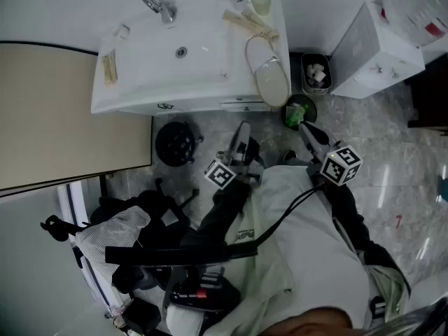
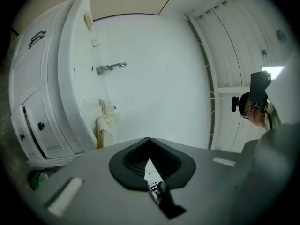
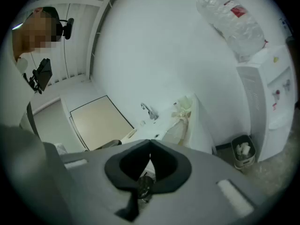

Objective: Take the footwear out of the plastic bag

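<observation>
Jaws of the left gripper [image 2: 149, 140] are closed tight on nothing and aim up at the white sink counter [image 1: 140, 82]. Ahead of them and a little to their right, the footwear [image 1: 273, 82], a pale slipper, lies on the counter's right end, seemingly wrapped in its plastic bag [image 1: 259, 47]. The right gripper [image 3: 150, 142] also has its jaws closed and empty, with the slipper ahead and slightly to their left, well apart. As I judge it, nothing is done yet: reaching, gripping the bag and drawing the slipper out all remain.
</observation>
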A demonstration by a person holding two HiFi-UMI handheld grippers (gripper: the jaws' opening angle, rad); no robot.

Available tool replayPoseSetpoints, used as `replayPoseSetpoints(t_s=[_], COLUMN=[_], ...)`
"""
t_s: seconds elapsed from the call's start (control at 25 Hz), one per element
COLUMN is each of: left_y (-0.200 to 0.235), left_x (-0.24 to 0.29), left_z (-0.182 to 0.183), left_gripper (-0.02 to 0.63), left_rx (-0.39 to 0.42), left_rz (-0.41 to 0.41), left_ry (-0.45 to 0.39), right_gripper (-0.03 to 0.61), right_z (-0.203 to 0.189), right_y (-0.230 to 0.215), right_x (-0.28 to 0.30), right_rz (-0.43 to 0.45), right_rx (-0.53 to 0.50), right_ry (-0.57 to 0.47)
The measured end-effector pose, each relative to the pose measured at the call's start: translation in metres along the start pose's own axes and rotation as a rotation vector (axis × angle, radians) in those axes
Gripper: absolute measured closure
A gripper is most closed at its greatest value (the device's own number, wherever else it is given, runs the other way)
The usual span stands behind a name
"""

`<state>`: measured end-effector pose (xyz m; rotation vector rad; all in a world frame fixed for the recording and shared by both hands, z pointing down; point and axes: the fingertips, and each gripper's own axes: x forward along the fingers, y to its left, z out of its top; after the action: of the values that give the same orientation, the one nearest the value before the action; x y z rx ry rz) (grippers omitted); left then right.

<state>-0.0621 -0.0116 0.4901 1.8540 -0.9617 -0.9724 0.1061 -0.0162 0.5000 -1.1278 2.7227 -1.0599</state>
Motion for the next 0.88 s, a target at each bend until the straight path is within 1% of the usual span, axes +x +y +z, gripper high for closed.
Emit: replayPoseSetpoints(t_s=[0.4,0.48,0.64,0.76,0.88], left_y=[0.003,0.004,0.007,0.009,0.012], left_x=[0.002,0.003,0.005,0.004,0.002], left_z=[-0.001,0.000,0.002,0.001,0.003], left_gripper=[0.620,0.620,0.620,0.620,0.621], left_rx=[-0.028,-0.029,-0.039,-0.051,-0.057], left_rz=[0.018,0.016,0.015,0.018,0.019], left_ry=[0.005,0.008,0.008,0.010,0.008], right_gripper=[0.575,0.575,0.575,0.575,0.575], right_z=[-0.001,0.000,0.008,0.007,0.005], right_y=[-0.003,-0.003,-0.003,-0.006,-0.014], right_x=[-0.001,-0.001,-0.004,-0.006,-0.005], right_rz=[-0.014,-0.009,0.038,0.042,0.042], right_rx=[0.010,0.025,0.077,0.108,0.113], right_ry=[0.012,-0.006,-0.067,-0.085,-0.092])
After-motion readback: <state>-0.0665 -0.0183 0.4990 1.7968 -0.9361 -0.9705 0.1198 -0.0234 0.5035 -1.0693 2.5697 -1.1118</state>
